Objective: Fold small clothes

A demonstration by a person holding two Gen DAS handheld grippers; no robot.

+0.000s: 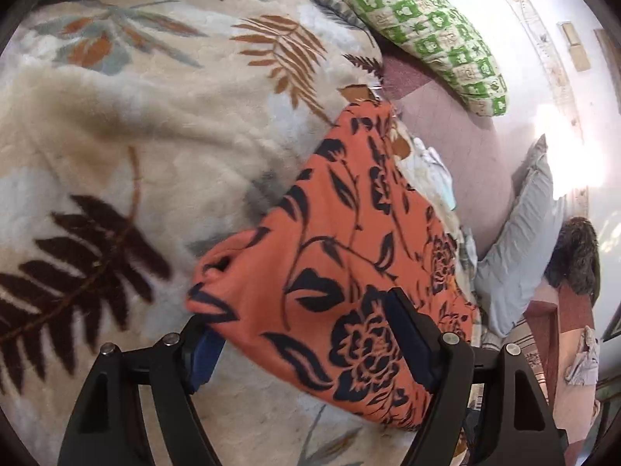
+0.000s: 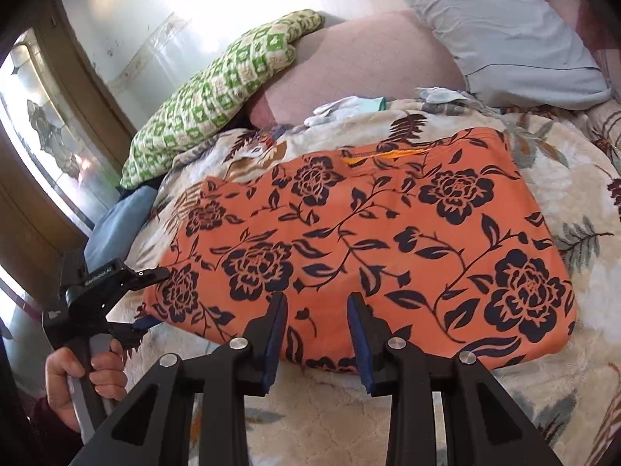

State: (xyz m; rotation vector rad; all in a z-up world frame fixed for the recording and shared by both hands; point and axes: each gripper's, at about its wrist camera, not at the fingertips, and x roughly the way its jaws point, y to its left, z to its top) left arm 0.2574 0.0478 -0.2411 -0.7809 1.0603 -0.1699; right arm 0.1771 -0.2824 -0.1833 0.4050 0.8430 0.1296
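An orange garment with dark floral print [image 2: 368, 240] lies folded in a rough rectangle on a cream leaf-patterned blanket [image 2: 349, 419]. In the left wrist view the garment [image 1: 341, 256] has its near corner between the fingers of my left gripper [image 1: 302, 334], which is open, with one finger under the cloth's edge and the other on top. My right gripper [image 2: 317, 334] is open and hovers over the garment's near edge, holding nothing. The left gripper also shows in the right wrist view [image 2: 151, 299] at the garment's left corner, held by a hand.
A green checked pillow [image 2: 209, 93] and a grey pillow [image 2: 500, 35] lie at the far side of the bed. White gloves [image 2: 341, 110] lie beyond the garment. A door with patterned glass [image 2: 42, 136] stands at the left.
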